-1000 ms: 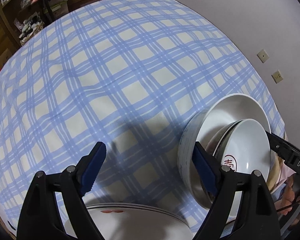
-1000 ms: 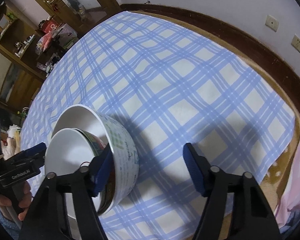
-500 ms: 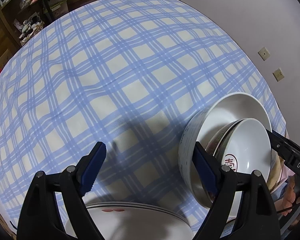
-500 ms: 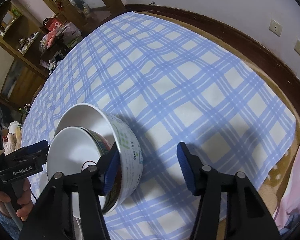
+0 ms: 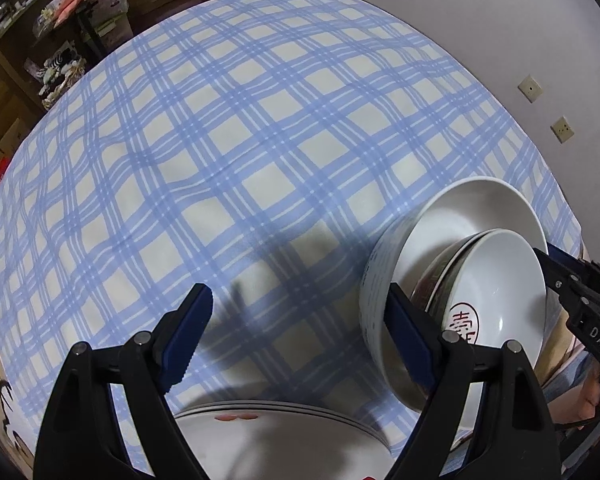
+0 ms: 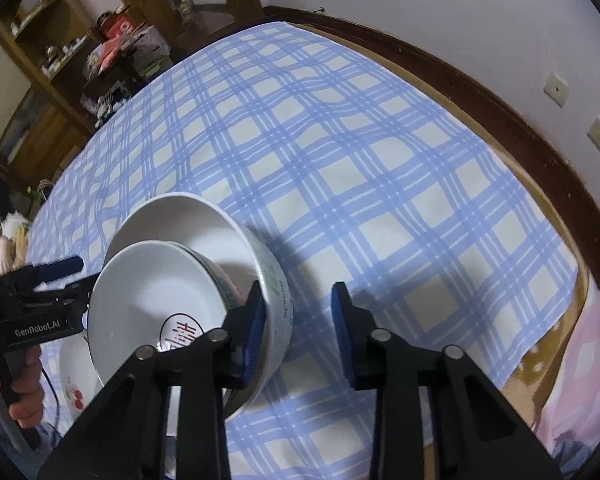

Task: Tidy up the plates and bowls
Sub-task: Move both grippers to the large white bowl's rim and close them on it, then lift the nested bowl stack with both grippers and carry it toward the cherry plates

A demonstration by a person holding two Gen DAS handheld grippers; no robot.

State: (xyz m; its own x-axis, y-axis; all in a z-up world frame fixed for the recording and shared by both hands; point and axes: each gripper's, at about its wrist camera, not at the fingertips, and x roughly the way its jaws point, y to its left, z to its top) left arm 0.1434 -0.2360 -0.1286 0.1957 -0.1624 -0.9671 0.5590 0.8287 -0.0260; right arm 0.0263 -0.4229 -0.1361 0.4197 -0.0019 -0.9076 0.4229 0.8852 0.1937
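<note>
Two nested bowls sit lower right in my left wrist view: a large white bowl [image 5: 384,280], glazed, with small printed marks on its outer wall, and inside it a smaller white bowl [image 5: 496,284] bearing a red circular seal with a character I cannot read. In the right wrist view, green lettering on the large bowl's wall reads partly "Special". A patterned bowl between them shows only as a sliver of rim. Stacked plates [image 5: 268,432], white with a red motif, are cut off by the bottom edge. My left gripper [image 5: 296,336], black with ribbed blue pads, stands wide and released above the blue plaid tablecloth [image 5: 236,152]. My right gripper [image 6: 298,334] is closing; the large bowl's wall lies between its pads, the right pad still clear of it. Opposite bodies read "GenRobot.AI" and "DAS", the latter truncated.
</note>
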